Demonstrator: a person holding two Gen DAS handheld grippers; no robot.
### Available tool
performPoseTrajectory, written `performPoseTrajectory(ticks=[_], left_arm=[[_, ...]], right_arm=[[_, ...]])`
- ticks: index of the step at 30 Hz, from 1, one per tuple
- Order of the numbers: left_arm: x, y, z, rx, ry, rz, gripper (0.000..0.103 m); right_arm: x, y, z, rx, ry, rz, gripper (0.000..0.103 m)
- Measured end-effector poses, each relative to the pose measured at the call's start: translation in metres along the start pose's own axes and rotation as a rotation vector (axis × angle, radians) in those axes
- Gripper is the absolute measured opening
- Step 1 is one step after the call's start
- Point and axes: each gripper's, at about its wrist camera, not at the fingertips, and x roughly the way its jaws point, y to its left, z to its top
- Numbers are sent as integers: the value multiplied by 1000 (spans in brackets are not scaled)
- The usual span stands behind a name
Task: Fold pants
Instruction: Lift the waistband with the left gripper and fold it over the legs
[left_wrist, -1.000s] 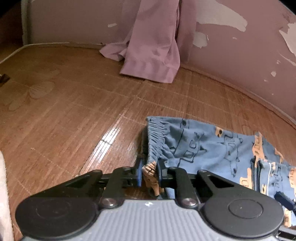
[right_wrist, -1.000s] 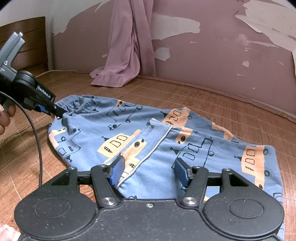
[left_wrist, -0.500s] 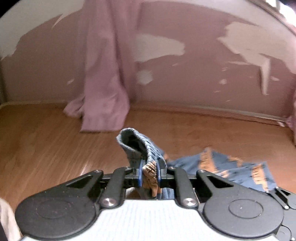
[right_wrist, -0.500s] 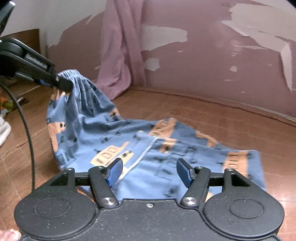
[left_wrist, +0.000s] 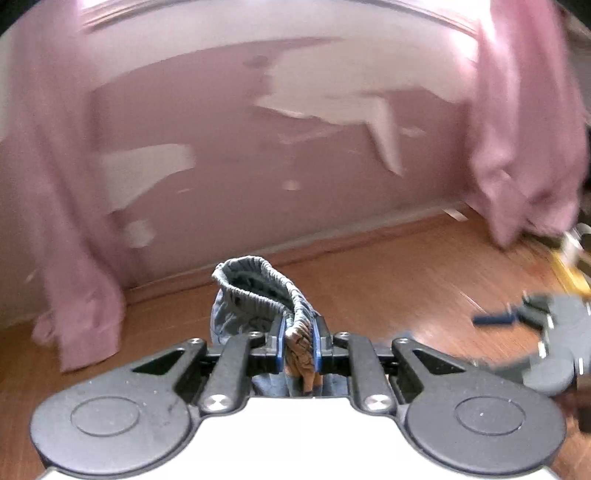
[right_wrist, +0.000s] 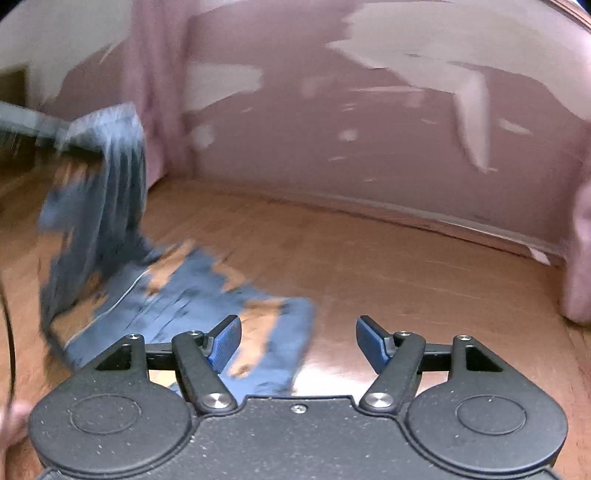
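My left gripper pinches the waistband and holds it aloft — the pants trail down to the floor toward my right gripper, gaping and empty, nearest the hems.

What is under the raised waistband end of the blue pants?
Under the raised waistband, held by the left hand-held gripper, the pants hang down to the bamboo mat. The mat beneath the cloth is covered.
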Motion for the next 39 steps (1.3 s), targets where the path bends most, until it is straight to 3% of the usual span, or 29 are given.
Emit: performPoseTrajectory(ticks=[5,13,19,22,26,29,33,35,39], left_arm=[[30,-72,-2,186,53,-98,16],[79,-147,-31,332,157,-182,17],[90,-171,-50,402,160,-170,19],[89,-175,-54,434,164,-173,28],[74,-171,-54,424,158,-248,41],[55,-144,-53,326,135,-272,50],[43,-80,-52,59,109,-183,52],[46,-46,-56,-81,121,-146,48],[62,17,-74,-355,170,-216,37]], right_arm=[[-5,-59,-5,235,-46,93,70],[22,-111,-28,566,-15,338,49],[41,-108,-26,623,19,441,44],[46,-106,-29,625,54,446,44],[48,-101,-29,584,105,384,24],[45,-98,-29,529,140,294,25],[27,-87,-23,394,86,140,36],[13,-79,-20,370,20,174,36],[7,-49,-13,310,-26,305,30]])
